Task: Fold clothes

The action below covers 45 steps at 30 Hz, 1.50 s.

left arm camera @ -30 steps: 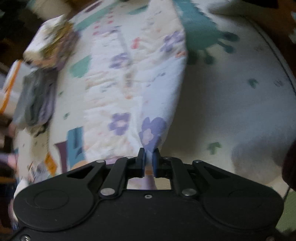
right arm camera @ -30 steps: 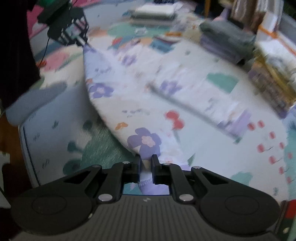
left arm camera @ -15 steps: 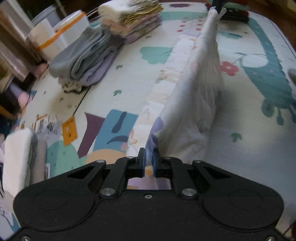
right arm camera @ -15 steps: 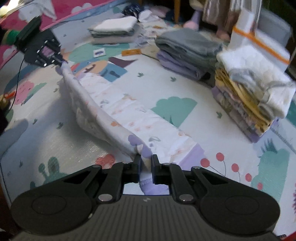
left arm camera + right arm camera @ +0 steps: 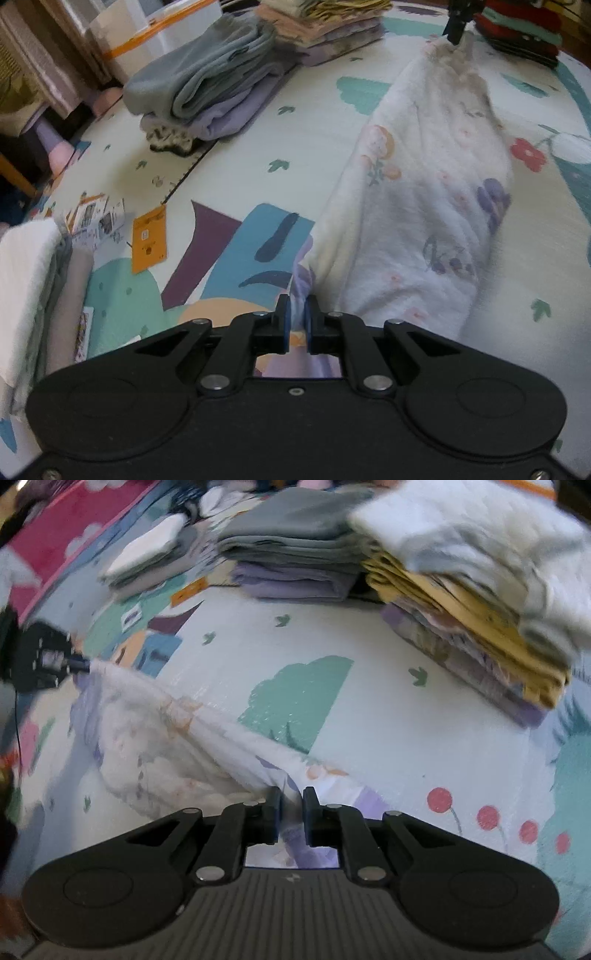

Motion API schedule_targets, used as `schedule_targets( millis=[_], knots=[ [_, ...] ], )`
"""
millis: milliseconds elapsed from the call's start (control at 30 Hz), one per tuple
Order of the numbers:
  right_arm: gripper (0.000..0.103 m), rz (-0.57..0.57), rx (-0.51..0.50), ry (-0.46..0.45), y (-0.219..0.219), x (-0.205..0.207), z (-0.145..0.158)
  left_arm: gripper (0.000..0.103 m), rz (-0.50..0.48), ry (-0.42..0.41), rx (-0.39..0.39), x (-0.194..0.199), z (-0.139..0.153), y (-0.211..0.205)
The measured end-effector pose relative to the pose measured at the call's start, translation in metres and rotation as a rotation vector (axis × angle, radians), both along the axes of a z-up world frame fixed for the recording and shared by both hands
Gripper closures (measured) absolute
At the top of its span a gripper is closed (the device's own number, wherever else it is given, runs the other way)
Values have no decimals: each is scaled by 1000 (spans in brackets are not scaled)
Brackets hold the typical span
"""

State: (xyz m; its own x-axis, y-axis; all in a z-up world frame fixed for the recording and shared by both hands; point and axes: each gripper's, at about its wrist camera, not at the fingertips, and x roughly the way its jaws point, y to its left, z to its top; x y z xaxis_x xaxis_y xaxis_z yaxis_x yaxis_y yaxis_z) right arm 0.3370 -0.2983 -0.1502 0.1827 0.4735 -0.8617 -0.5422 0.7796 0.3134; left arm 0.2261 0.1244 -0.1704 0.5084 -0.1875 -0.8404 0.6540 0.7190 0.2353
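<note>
Left tongs (image 5: pixel 296 320) pinched shut on one end of the floral cloth (image 5: pixel 424 192); right tongs (image 5: pixel 291 812) clamped on the opposite end. Cloth hangs stretched between them, sagging onto the play mat (image 5: pixel 258 122). Folded stacks (image 5: pixel 461 583) sit just beyond on the mat.

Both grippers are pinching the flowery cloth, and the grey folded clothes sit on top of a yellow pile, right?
Not quite. The left gripper and the right gripper both pinch the flowery cloth, but the grey folded clothes sit on a purple garment, not a yellow pile. The left wrist view shows it; the yellow layers belong to the neighbouring stack.
</note>
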Motion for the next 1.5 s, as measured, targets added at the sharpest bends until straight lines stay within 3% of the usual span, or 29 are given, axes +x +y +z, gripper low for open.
schedule_targets(
  millis=[67,200,267,400,433,500,533,667,767,967,1067,1133,1167,1233,1333,1433,1500],
  knots=[
    [71,-107,47,14,-12,6,-10,97,14,4,12,3,-8,-1],
    [61,-312,202,72,-45,2,-36,97,45,15,4,10,-16,-4],
    [59,-387,254,89,-57,-6,-48,97,50,17,3,11,-16,-4],
    [57,-396,242,64,-51,-30,-58,97,54,17,6,11,-17,-5],
    [60,-398,238,57,-49,-36,-60,97,51,17,8,11,-17,-6],
    [87,-383,185,37,-39,-47,-67,98,44,16,12,10,-17,-8],
    [87,-380,164,40,-36,-50,-69,98,15,8,32,7,-16,-10],
    [90,-418,235,73,-51,-52,-47,98,-38,-13,66,2,-4,-13],
    [90,-450,265,106,-64,-48,-38,98,-58,-13,96,6,-13,-19],
    [88,-470,97,105,-53,-44,-64,97,-44,-32,126,10,-29,-37],
    [86,-494,98,71,-54,-50,-62,88,-14,-50,121,9,-26,-34],
    [74,-499,66,21,-52,-54,-55,74,30,-70,105,7,-16,-27],
    [62,-495,30,-24,-49,-58,-49,74,53,-88,88,5,-8,-22],
    [62,-460,-38,-142,-37,-67,-35,74,84,-141,68,-4,6,-17],
    [62,-336,-98,-335,-8,-80,-16,74,104,-151,-76,-16,24,-17],
    [64,-213,-101,-390,24,-76,-23,74,105,-76,-233,-21,17,-29],
    [64,-156,-109,-414,43,-72,-32,72,90,-41,-227,-21,-2,-40]
  ],
)
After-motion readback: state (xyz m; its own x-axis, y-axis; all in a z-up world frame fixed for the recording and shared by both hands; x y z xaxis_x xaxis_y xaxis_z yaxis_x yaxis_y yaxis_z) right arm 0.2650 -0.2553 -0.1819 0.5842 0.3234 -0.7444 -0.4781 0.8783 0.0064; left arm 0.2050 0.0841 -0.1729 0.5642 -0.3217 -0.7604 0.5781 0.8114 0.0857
